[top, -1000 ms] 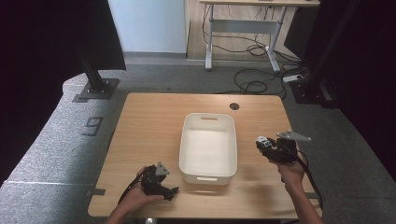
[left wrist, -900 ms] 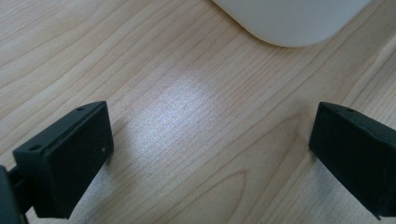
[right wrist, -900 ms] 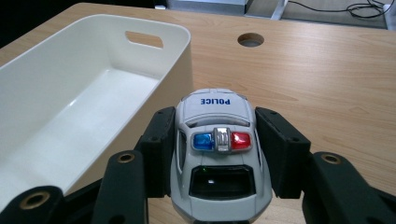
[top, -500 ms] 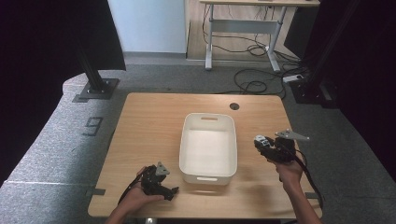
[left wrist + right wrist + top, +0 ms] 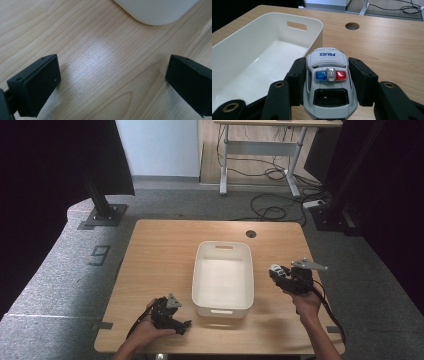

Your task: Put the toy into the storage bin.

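Note:
A white toy police car (image 5: 328,80) with a blue and red light bar sits between the jaws of my right gripper (image 5: 326,72), which is shut on its sides. In the high view that right gripper (image 5: 280,274) hovers with the toy car (image 5: 275,270) just right of the white plastic bin (image 5: 200,270). The bin (image 5: 315,23) is empty and has handle slots in its end walls. My left gripper (image 5: 180,322) rests low on the table near the bin's front left corner. Its jaws stand wide apart over bare wood (image 5: 112,75), with nothing between them.
The wooden table (image 5: 160,250) has a round cable hole (image 5: 251,234) at its back right. A bin corner (image 5: 155,12) shows at the top of the left gripper view. Beyond the table lie grey carpet, floor cables and a desk frame.
The right gripper with the toy car has edged slightly left toward the bin. The left gripper has stayed put.

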